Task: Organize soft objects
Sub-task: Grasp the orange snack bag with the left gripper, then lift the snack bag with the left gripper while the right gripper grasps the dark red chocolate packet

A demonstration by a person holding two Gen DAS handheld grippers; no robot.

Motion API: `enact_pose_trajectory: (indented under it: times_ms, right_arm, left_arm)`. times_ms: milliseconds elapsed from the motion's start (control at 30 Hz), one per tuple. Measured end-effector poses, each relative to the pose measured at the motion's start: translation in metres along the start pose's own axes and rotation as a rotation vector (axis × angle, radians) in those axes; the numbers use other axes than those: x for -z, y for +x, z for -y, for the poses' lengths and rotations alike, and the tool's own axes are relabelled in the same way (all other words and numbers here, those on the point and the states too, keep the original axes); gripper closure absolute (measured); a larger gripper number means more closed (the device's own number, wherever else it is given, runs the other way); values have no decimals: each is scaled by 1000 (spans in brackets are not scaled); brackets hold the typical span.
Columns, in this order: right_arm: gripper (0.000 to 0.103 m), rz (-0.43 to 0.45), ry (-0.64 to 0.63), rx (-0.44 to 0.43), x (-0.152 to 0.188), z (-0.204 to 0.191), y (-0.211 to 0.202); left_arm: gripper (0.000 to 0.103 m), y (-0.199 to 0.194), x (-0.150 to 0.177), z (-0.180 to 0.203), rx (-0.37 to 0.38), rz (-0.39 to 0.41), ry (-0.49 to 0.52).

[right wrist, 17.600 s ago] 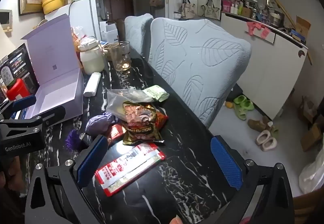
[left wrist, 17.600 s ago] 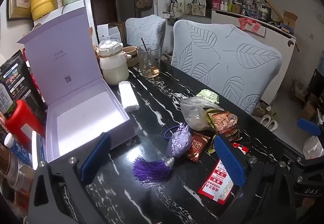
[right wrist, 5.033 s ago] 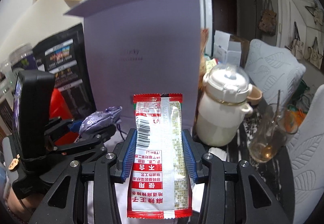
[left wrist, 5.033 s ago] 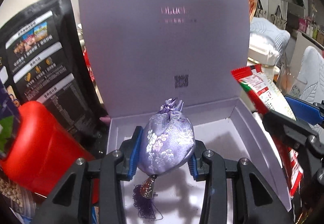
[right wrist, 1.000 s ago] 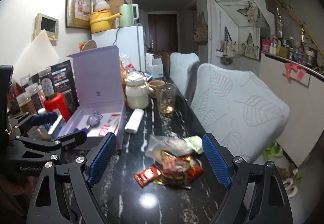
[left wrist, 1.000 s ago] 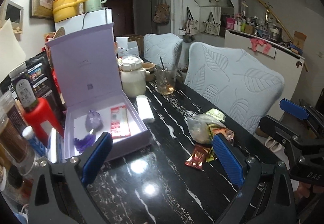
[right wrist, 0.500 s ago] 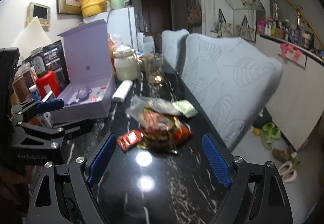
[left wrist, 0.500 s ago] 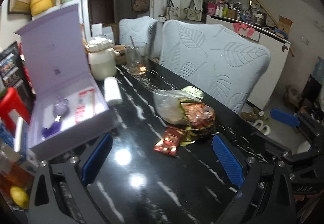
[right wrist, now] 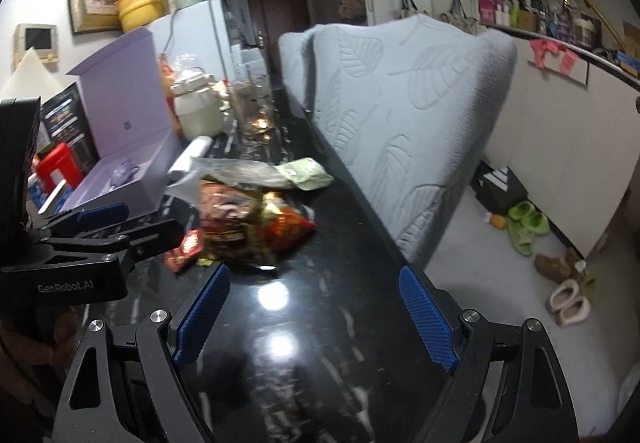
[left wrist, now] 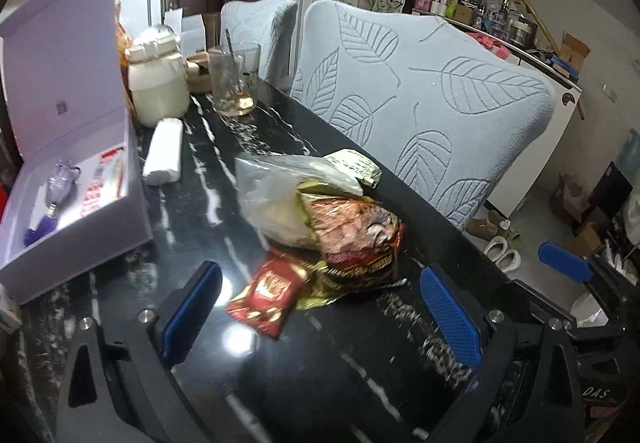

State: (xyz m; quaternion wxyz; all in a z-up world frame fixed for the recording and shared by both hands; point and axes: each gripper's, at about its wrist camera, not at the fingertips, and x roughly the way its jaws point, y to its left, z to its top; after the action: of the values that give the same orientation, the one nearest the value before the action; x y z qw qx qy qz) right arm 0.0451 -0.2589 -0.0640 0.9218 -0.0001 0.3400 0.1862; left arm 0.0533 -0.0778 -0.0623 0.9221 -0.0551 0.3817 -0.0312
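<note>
Your left claw [left wrist: 316, 307] hangs wide apart and holds nothing, low over the desk [left wrist: 320, 383], with the small red sachet [left wrist: 268, 295] lying just ahead between its fingers. Your right claw [right wrist: 316, 311] is just as wide and just as bare, hovering nearer the desk's chair-side edge. Two soft things already lie in the open lavender box [left wrist: 80, 227] at the desk's left edge: the purple tasselled pouch [left wrist: 56, 199] and the red-and-white packet [left wrist: 102, 183] beside it. What looks left to you is the heap in the middle of the desk: the red sachet, the crinkled red-gold snack bag [left wrist: 352, 235] touching it, the clear plastic bag [left wrist: 276, 195] behind that, and the pale green packet [left wrist: 356, 167] by the chair-side edge. By that count you are roughly a third through.
</note>
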Motion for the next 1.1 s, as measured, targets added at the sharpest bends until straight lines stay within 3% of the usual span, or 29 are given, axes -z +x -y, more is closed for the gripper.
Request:
enact_pose_trajectory:
  times_ms: [433, 600, 700, 967, 1100]
  right_arm:
    - [16, -49, 36, 74, -13, 35, 12]
    - [16, -67, 60, 79, -15, 43, 16]
    - [16, -70, 69, 70, -15, 43, 17]
    - [16, -54, 62, 49, -15, 31, 9]
    - [16, -55, 52, 43, -13, 20, 8]
  left_arm:
    - [4, 67, -11, 17, 58, -95, -8]
    - [41, 78, -8, 19, 39, -121, 7]
    - [48, 73, -7, 23, 24, -105, 42]
    - [49, 24, -7, 20, 78, -27, 36]
    - [48, -8, -3, 9, 53, 21, 37]
